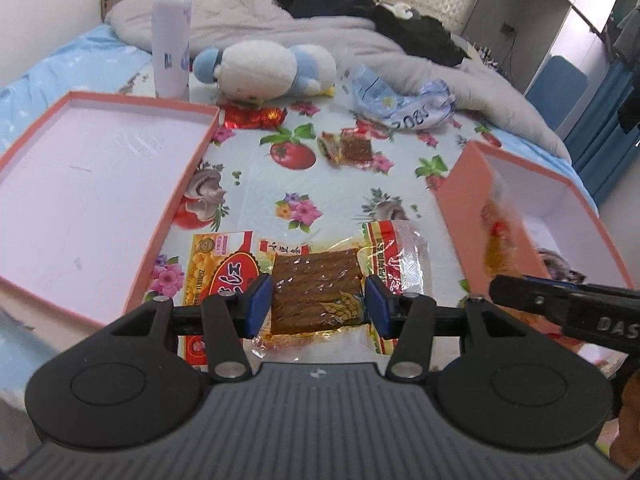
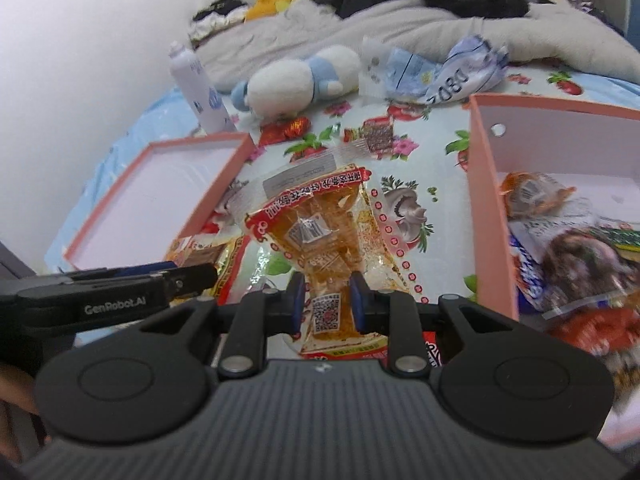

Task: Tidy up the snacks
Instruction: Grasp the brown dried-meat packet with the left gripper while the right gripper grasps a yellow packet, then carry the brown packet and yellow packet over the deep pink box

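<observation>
Brown tofu-strip packet [image 1: 316, 288] lay flat on the bed sheet [image 1: 332, 196] between the lid [image 1: 80, 184] and the pink box [image 2: 492, 216], just left of the box. Thin, light, crinkly film, probably slippery; best pinched at the stiff sealed edge. Left claw [image 1: 318, 302] was half open, straddling it. Right claw [image 2: 326, 302] was clamped on an orange packet [image 2: 316, 232], lifted near the box.

plush toy [image 1: 264, 70] beside a white bottle [image 1: 171, 40] — grey blanket [image 1: 320, 28] and black clothes [image 1: 360, 0] behind.
</observation>
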Available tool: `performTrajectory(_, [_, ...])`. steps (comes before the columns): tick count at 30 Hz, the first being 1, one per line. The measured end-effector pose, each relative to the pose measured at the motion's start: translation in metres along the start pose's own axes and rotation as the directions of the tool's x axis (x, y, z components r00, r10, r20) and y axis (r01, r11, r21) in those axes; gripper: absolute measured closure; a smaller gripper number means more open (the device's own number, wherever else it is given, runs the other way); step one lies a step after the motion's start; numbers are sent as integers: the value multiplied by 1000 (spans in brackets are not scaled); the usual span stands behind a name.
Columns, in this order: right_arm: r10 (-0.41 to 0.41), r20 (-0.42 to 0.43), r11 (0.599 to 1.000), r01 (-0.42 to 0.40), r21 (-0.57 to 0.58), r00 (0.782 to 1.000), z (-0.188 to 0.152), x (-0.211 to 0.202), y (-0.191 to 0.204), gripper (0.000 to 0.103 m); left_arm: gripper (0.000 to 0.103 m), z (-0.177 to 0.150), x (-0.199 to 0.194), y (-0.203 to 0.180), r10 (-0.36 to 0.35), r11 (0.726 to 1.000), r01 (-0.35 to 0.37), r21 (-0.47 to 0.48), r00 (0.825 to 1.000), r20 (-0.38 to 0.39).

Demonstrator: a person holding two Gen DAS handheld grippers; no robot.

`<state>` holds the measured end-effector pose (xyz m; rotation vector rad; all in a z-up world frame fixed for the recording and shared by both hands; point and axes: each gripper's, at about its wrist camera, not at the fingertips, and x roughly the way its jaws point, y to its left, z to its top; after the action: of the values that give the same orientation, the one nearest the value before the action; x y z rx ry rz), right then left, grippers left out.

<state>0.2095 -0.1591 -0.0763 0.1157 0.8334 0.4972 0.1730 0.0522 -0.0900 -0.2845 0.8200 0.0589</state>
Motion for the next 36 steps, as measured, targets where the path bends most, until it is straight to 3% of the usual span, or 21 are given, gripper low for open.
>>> performTrajectory(10, [-35,134,999,30,34,990,-12,-76,-3,76,47,5,-78,-46,-66,996,59,60,989,135])
performTrajectory(16, [-76,187,995,61,82,979,-23,-114,-19,76,47,8,-99,-78,-102,991,85,102,978,184])
performTrajectory(27, [-238,226,965,202,169,945,-45,-157,-68,76,47,2,-98,-143,-231,962,201,186,960,155])
performTrajectory(36, [-288,197,941,239,238,937,-39,-154,-110,76,47,16,-56,-185,-294,939,273,209,953,73])
